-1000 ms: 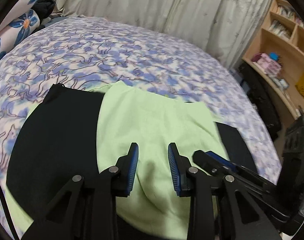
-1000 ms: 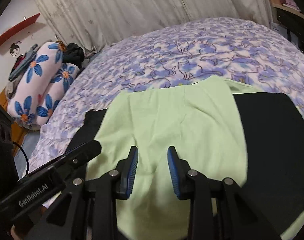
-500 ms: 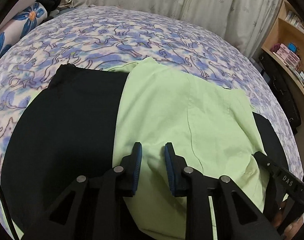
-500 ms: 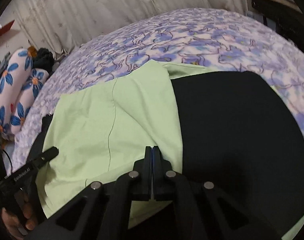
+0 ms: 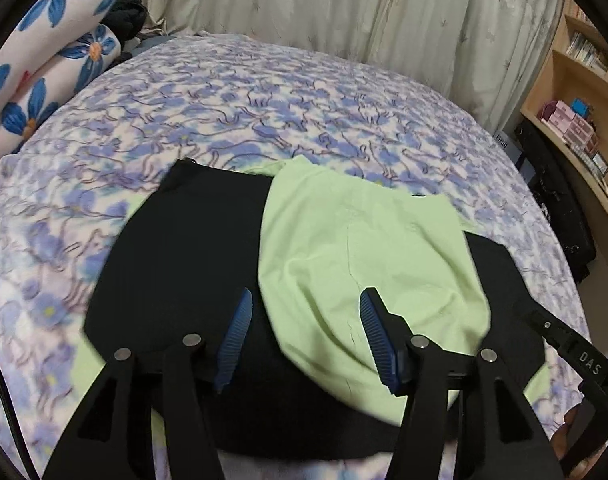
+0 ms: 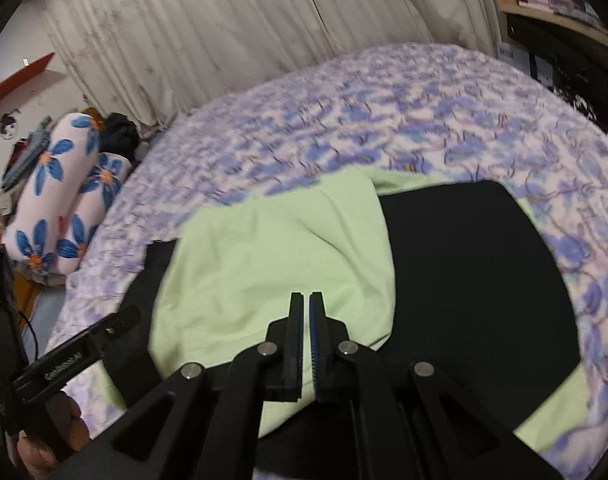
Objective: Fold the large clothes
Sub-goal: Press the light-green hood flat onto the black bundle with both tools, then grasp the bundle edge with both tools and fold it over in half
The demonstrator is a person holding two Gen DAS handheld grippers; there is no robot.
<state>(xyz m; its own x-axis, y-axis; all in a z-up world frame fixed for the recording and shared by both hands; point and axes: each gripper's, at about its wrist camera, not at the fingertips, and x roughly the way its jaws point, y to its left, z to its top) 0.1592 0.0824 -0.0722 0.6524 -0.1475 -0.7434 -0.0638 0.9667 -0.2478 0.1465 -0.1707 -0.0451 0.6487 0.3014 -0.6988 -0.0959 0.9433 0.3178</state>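
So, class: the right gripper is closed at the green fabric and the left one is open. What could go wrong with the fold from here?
1. The right gripper is shut at the light green cloth's near edge; whether it holds fabric is unclear, so a pull may slip.
2. The left gripper is open and holds nothing, so a one-sided pull may skew the fold.
3. The green layer is already wrinkled over the black garment; dragging could bunch both.

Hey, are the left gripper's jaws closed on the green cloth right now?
No, the left gripper has its jaws spread wide apart above the green cloth, gripping nothing.
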